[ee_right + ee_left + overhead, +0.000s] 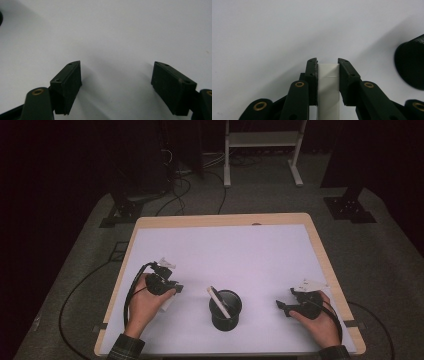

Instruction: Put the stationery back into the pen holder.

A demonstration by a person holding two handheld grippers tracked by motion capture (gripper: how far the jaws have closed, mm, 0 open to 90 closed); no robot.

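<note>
The desk (pixel 300 250) has a white top with a light wooden rim. A black cup (pixel 225 309) stands upright near the front edge, roughly midway between the left and right edges. A white stick (pixel 219 302) leans inside the cup, its upper end tilted toward the left and rising above the cup rim.

Left gripper (pixel 172 292): held in the person's left hand (pixel 143 303), near the front-left part of the desk, to the left of the cup and apart from it. In the left gripper view, both black jaws are closed against the two sides of a white block (pixel 328 82), which sits upright between them and extends below the bottom edge of that view. The block's top end lies level with the jaw tips. The dark curved wall of the cup (pixel 410 65) appears at the right edge of that view.

Right gripper (pixel 283 307): held in the person's right hand (pixel 320 320), near the front-right corner of the desk, to the right of the cup and apart from it. In the right gripper view, the jaws stand wide apart with bare white desk surface (pixel 117 50) between them; nothing is held. The jaws point toward the cup.

Cables trail from both grippers back past the wrists. Beyond the far edge of the desk, a grey carpeted floor (pixel 280 200) carries black stand bases and a white frame (pixel 262 150).
</note>
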